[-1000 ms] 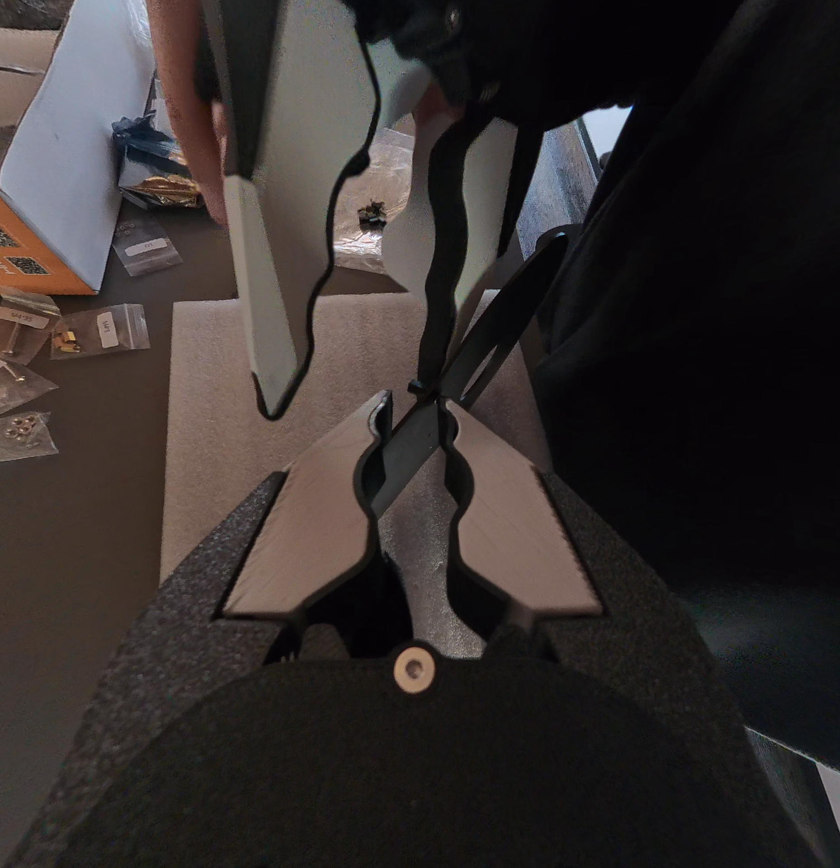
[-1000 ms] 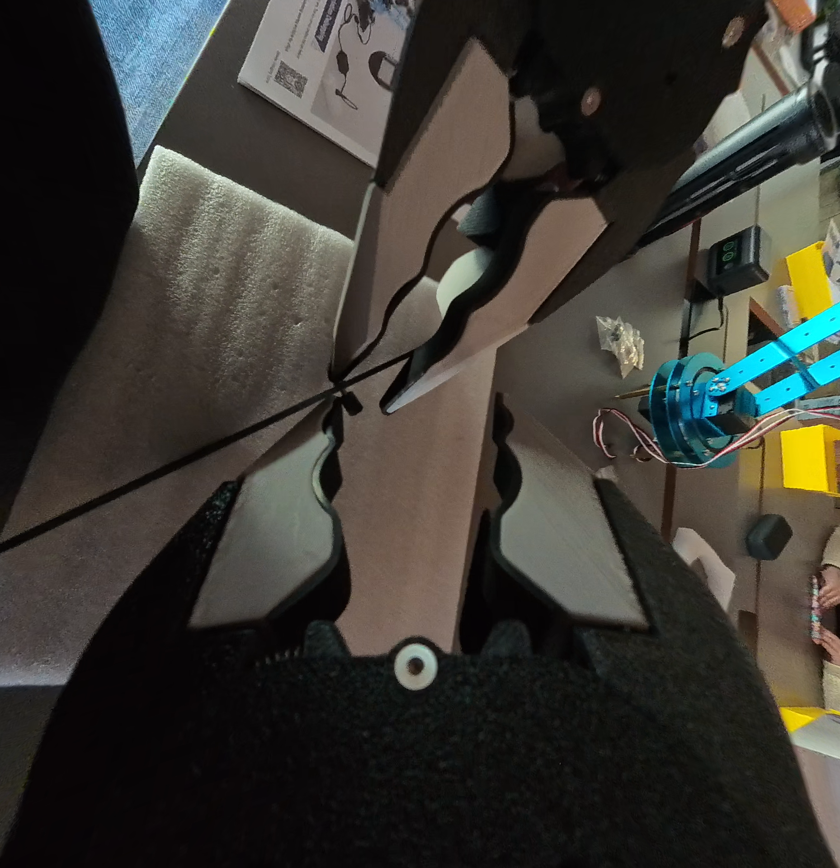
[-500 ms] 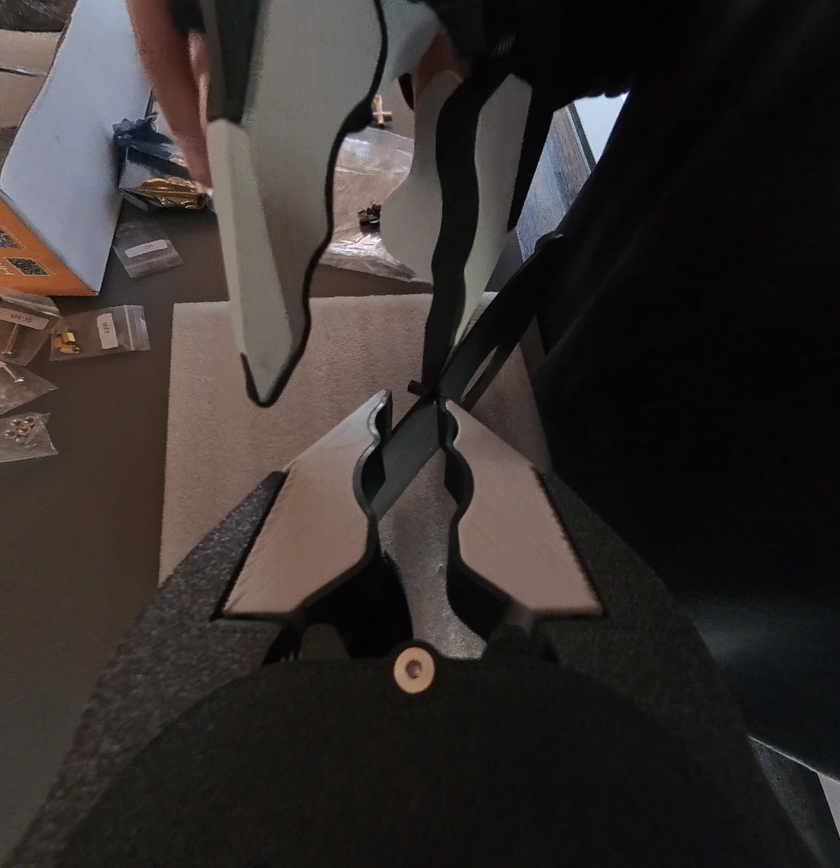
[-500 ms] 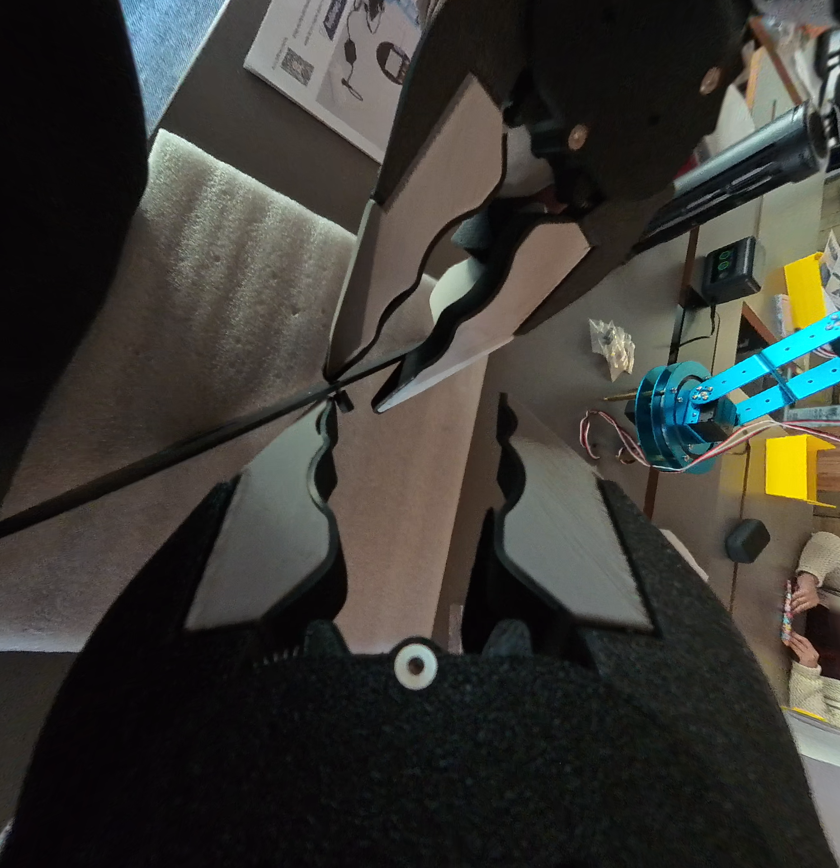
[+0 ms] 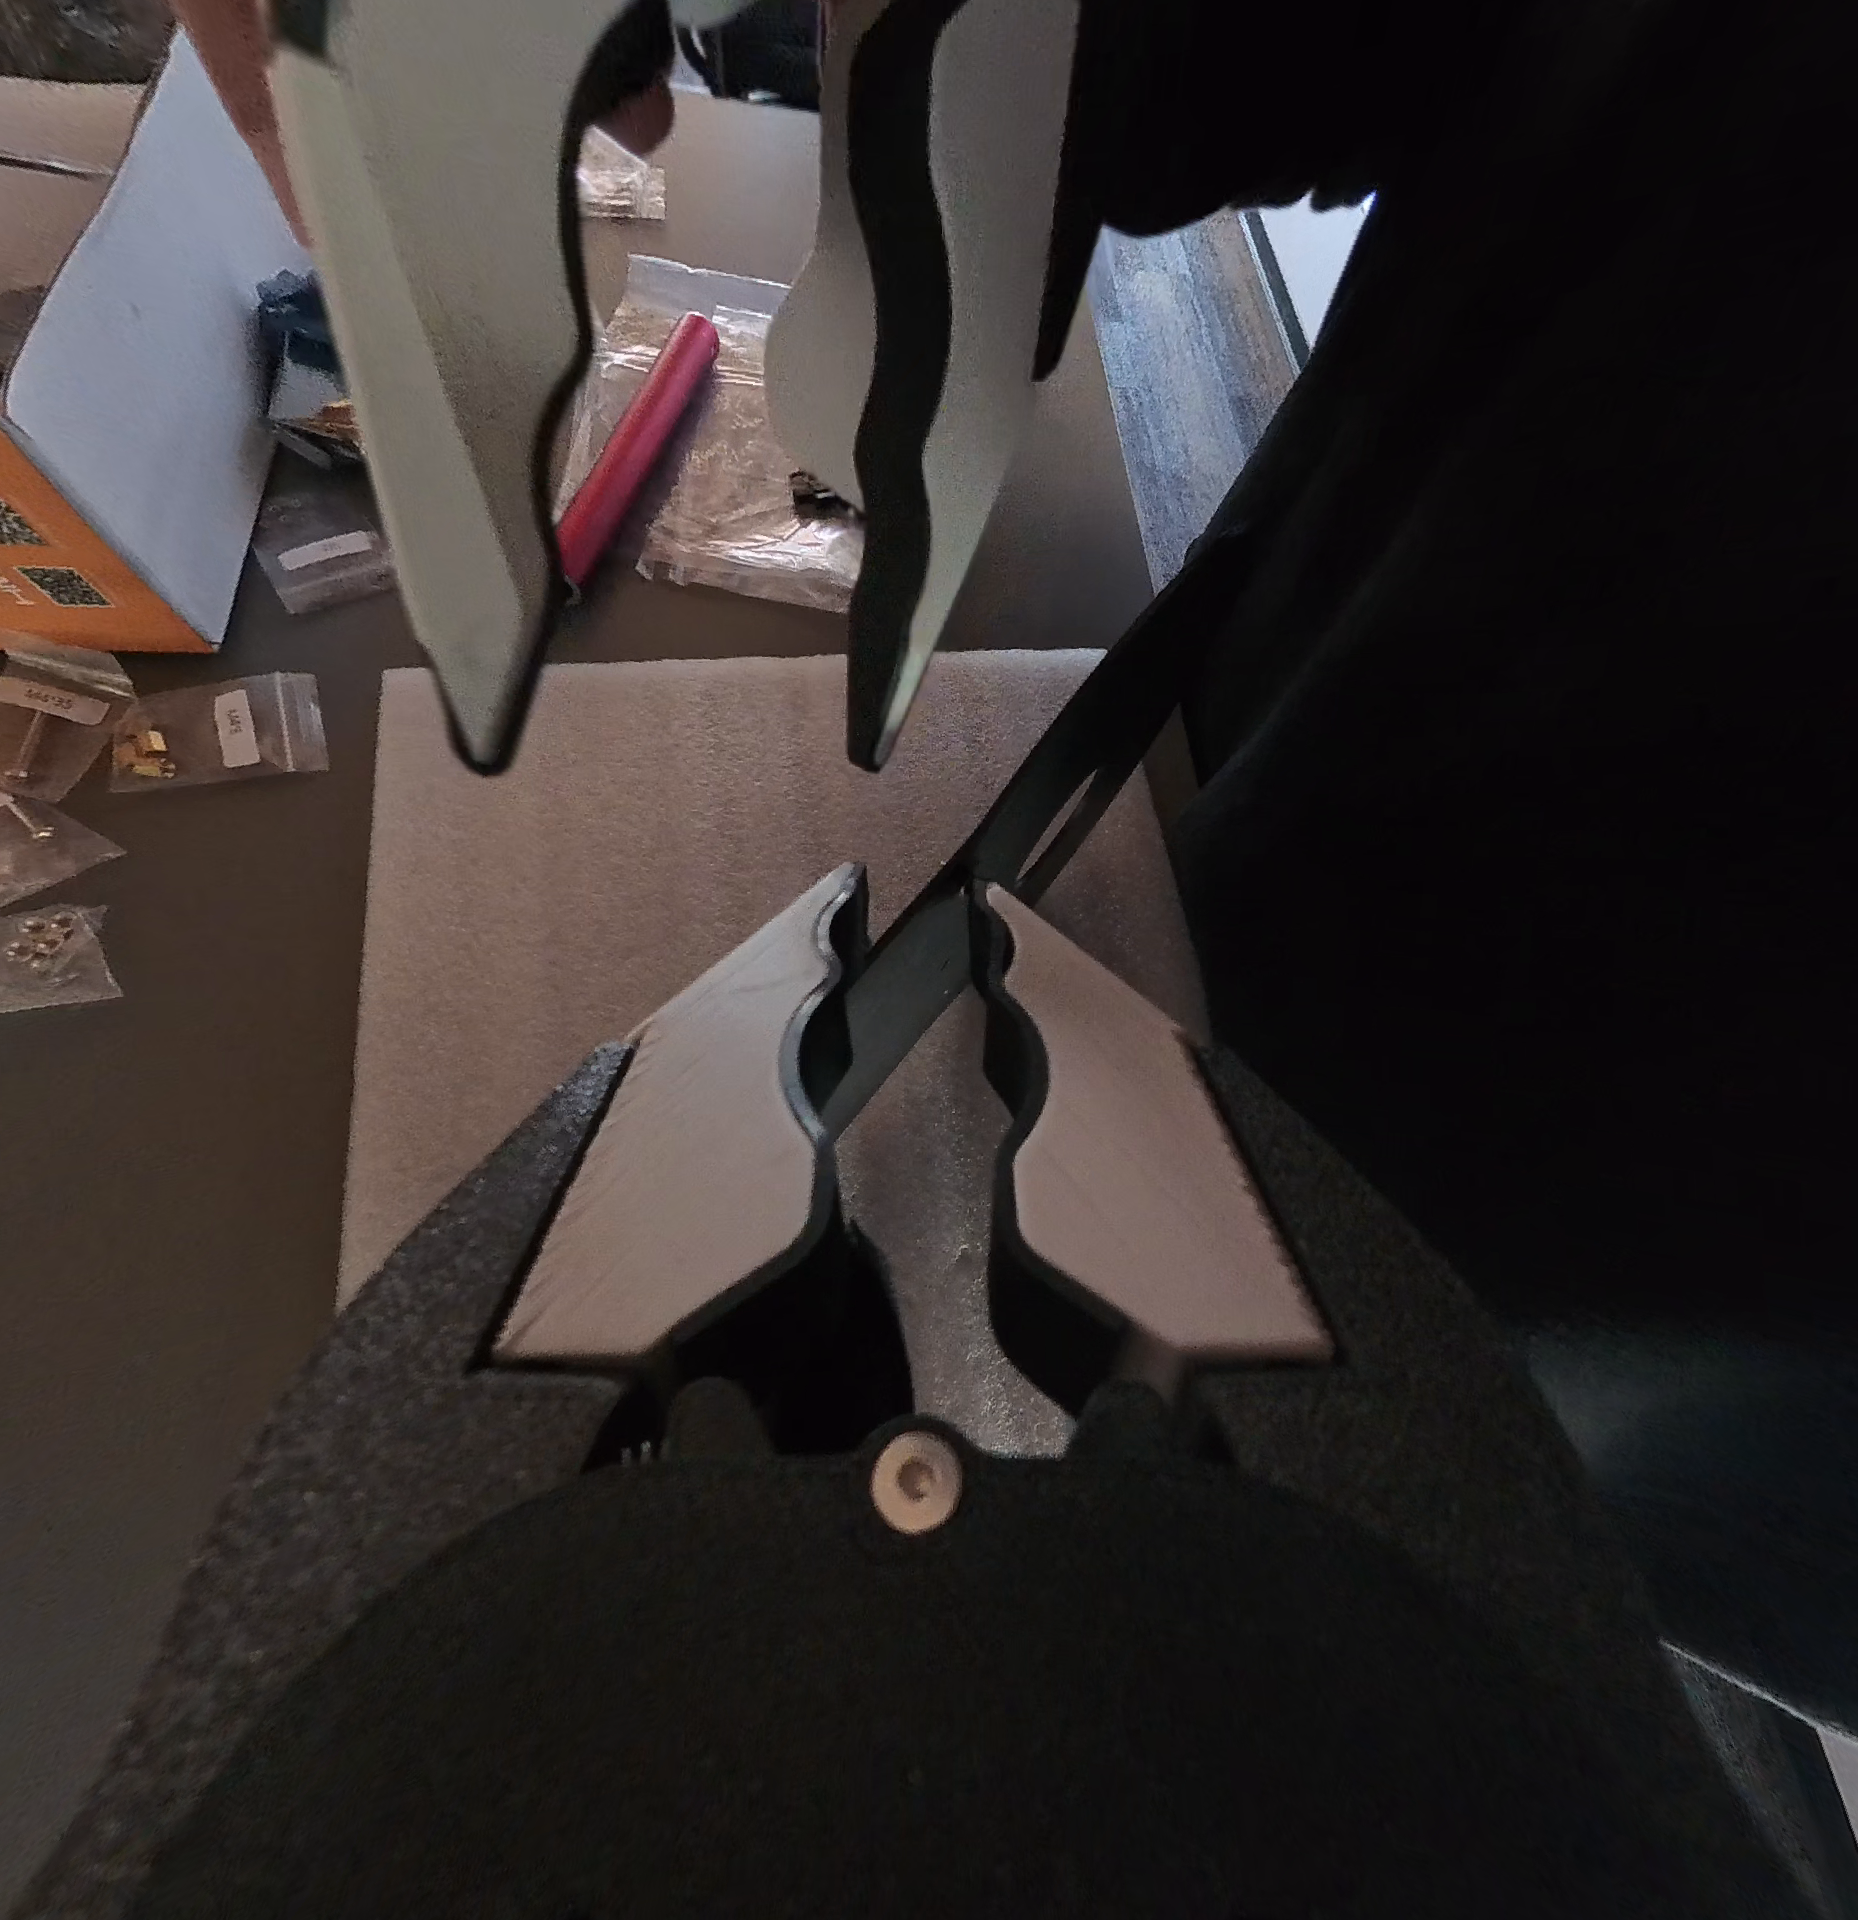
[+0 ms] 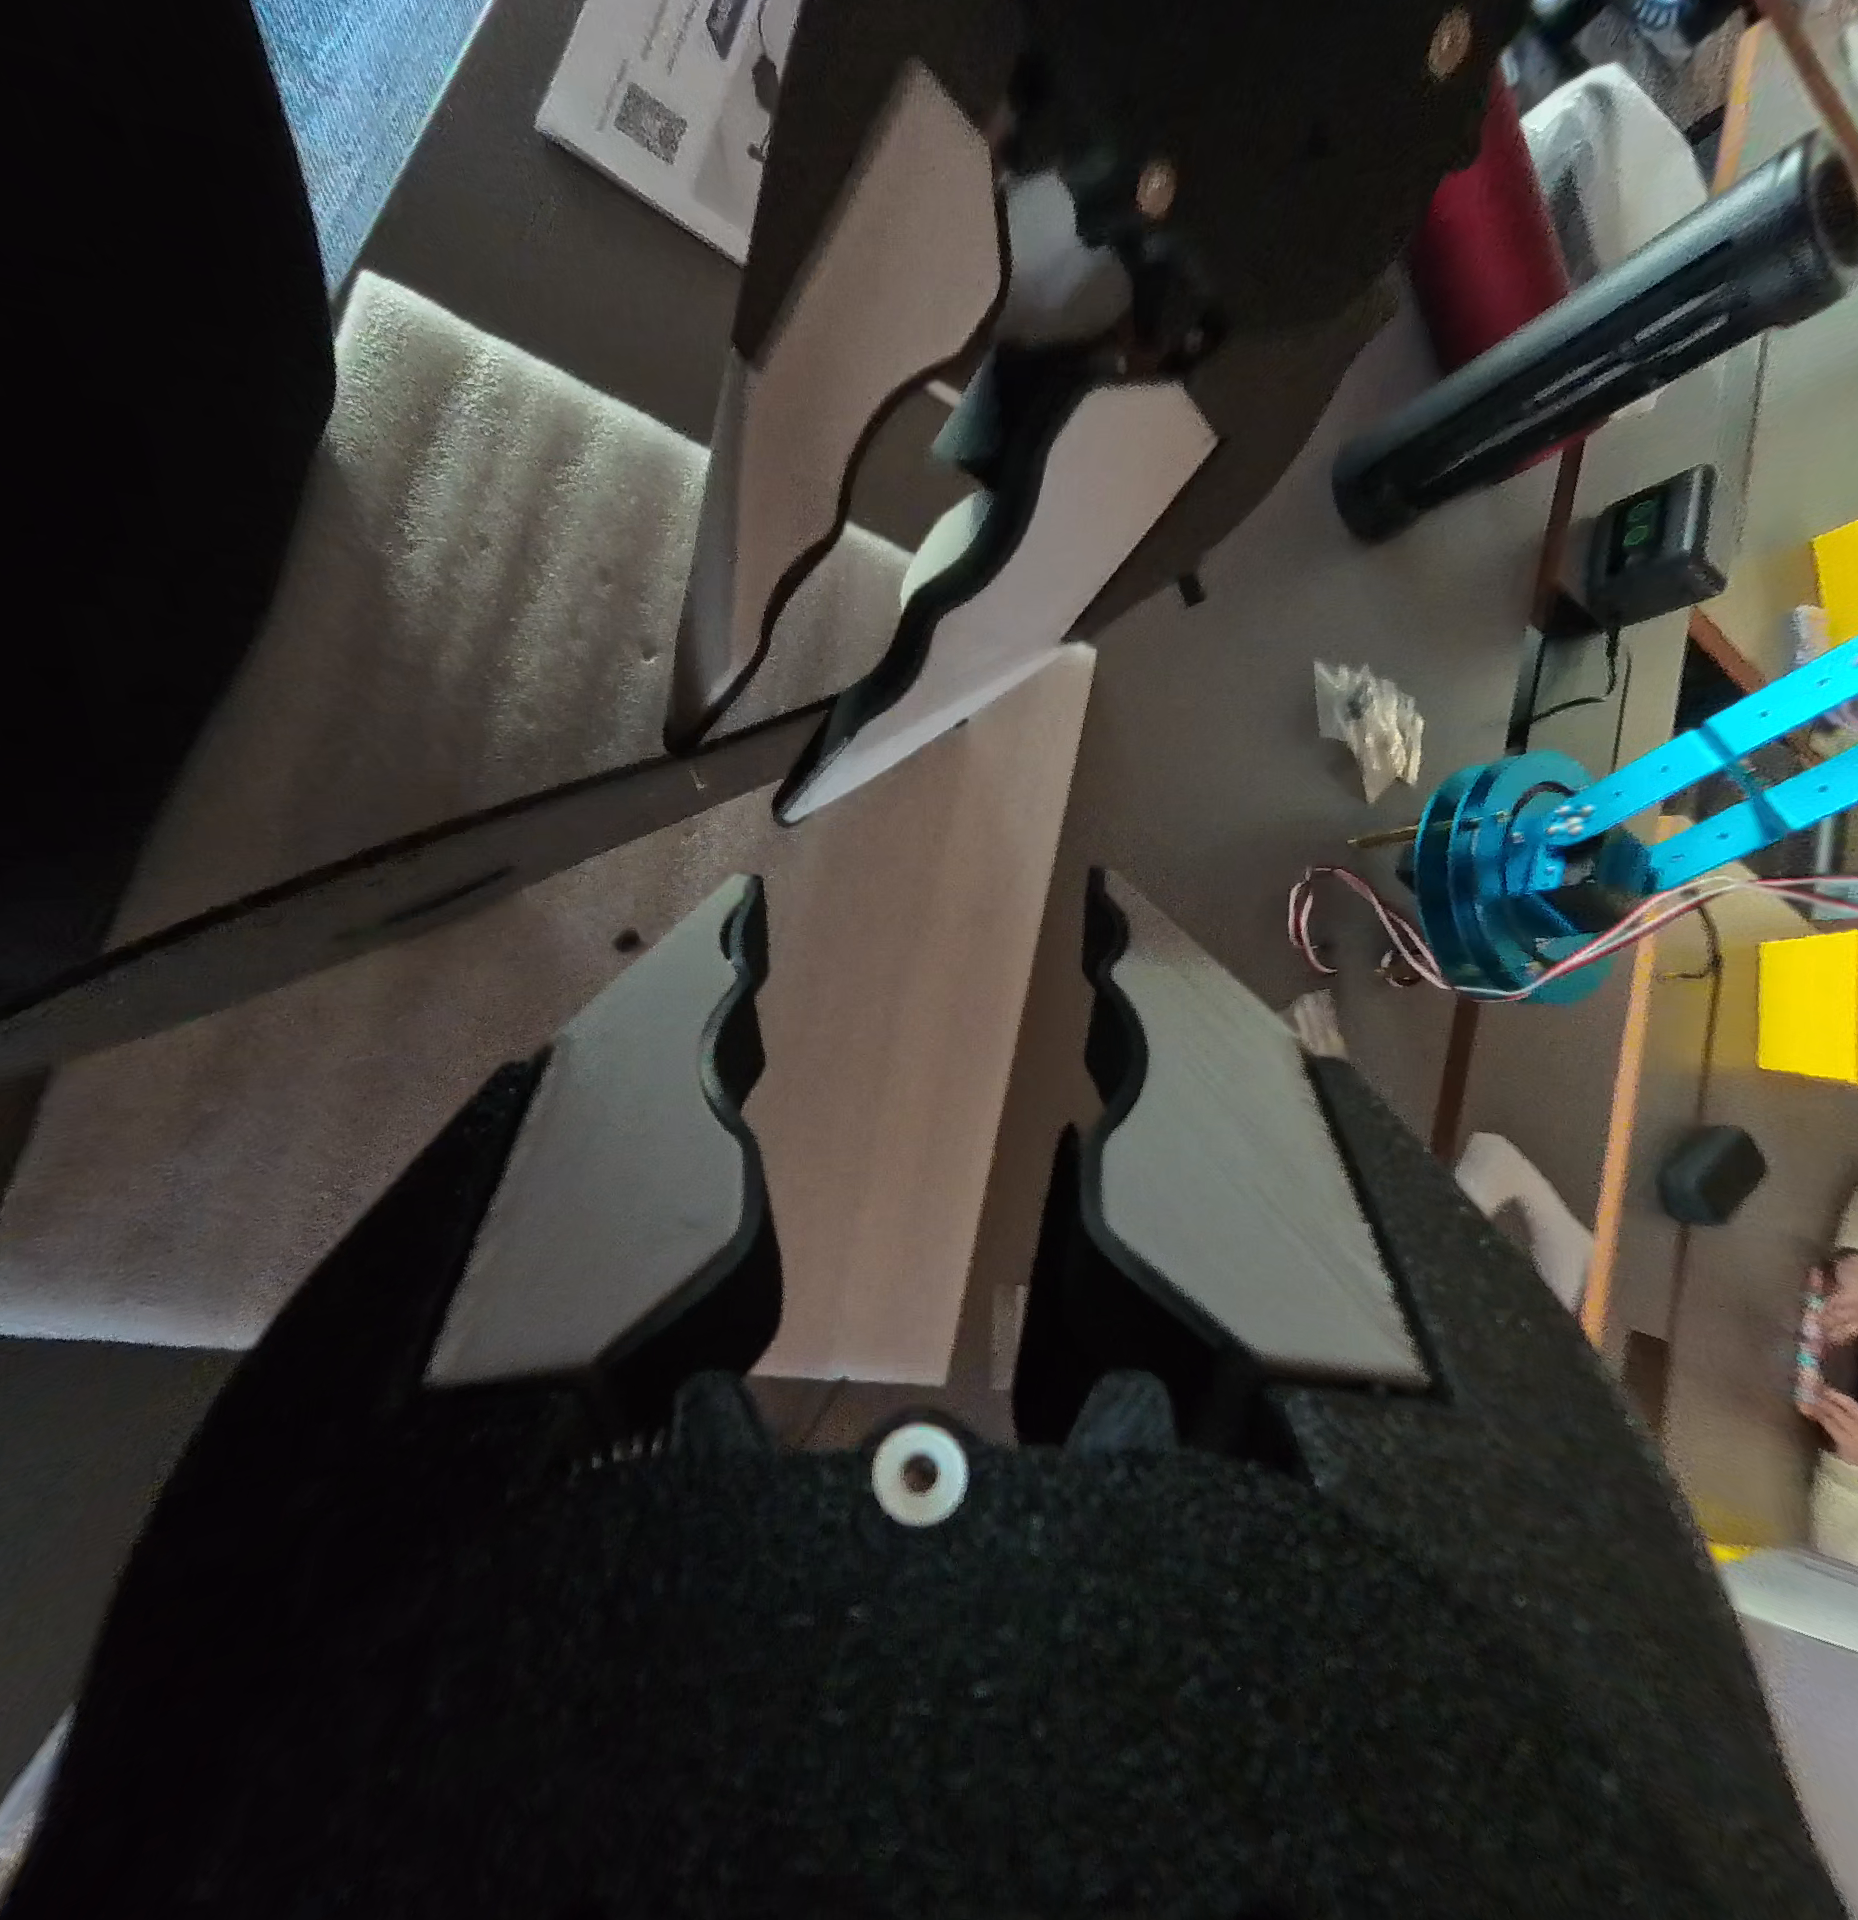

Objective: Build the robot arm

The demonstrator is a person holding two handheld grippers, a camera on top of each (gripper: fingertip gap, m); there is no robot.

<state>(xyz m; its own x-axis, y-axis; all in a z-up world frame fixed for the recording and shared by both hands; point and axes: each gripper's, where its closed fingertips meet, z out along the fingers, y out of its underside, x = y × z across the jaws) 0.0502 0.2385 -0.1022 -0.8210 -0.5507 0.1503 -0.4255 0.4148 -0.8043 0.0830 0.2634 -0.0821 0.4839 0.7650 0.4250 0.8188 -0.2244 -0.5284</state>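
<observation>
My left gripper (image 5: 917,899) is shut on a flat black strip (image 5: 1060,748) that runs slantwise between its fingers and off into a dark bulk (image 5: 1527,727) on the right. It hovers over a white foam pad (image 5: 592,935). My right gripper (image 5: 676,758) hangs open and empty above the pad, its fingertips apart from the strip. In the right wrist view, my right gripper (image 6: 923,883) is open, and the left gripper (image 6: 738,774) pinches the strip (image 6: 385,883) just ahead over the foam pad (image 6: 437,520).
An orange and white box (image 5: 125,364), small bags of hardware (image 5: 218,727) and a red cylinder (image 5: 644,436) lie beyond the pad. A blue metal arm part (image 6: 1507,894), yellow boxes (image 6: 1818,1008), a black tube (image 6: 1611,332), a leaflet (image 6: 676,114) and a person's hands (image 6: 1850,1382) show farther off.
My right gripper has drawn back and up from the strip, which its fingertip was touching before. The left gripper has kept its hold and barely moved.
</observation>
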